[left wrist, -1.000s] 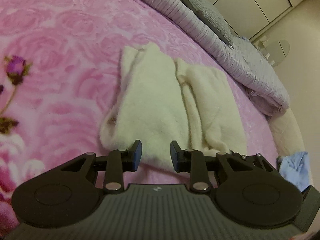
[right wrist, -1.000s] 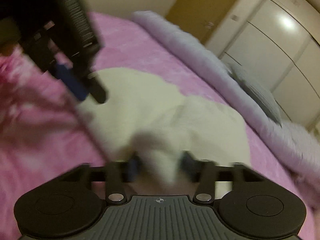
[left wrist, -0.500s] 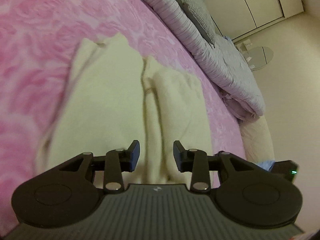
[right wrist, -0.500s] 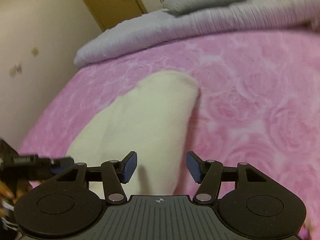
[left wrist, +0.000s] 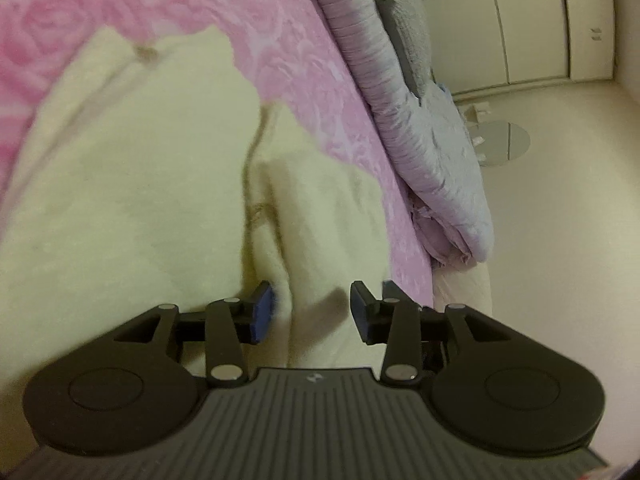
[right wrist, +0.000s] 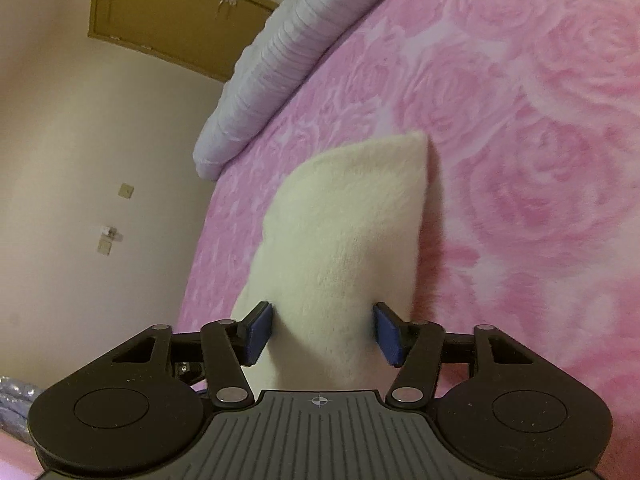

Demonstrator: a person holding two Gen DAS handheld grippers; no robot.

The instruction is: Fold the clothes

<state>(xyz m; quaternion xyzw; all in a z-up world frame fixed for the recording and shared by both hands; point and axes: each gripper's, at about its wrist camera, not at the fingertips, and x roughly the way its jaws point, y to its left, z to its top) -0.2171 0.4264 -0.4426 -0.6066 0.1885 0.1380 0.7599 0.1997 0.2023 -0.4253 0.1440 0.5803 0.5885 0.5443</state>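
Left tool (left wrist: 312, 312): jaws closing, pads not yet pressing; a raised ridge of the cream garment (left wrist: 132, 200) sits between them, the left pad against its fold, the right pad clear of the cloth. Right tool (right wrist: 323, 334): jaws closing around a thick folded hump of the same garment (right wrist: 352, 224); both blue pads lie at the sides of the hump, and whether they press on it cannot be told. The garment lies directly under and ahead of both tools, spread on the bed (left wrist: 280, 20), with a seam running away from the left tool's left pad. Pink rose-print cover (right wrist: 540, 120) surrounds it on all sides. Beyond the garment, a rolled lilac quilt (left wrist: 420, 120) runs along the bed's far edge, a grey pillow (left wrist: 404, 20) on top. White wardrobe doors (left wrist: 532, 28) stand behind; a brown door (right wrist: 172, 16) shows in the right view.
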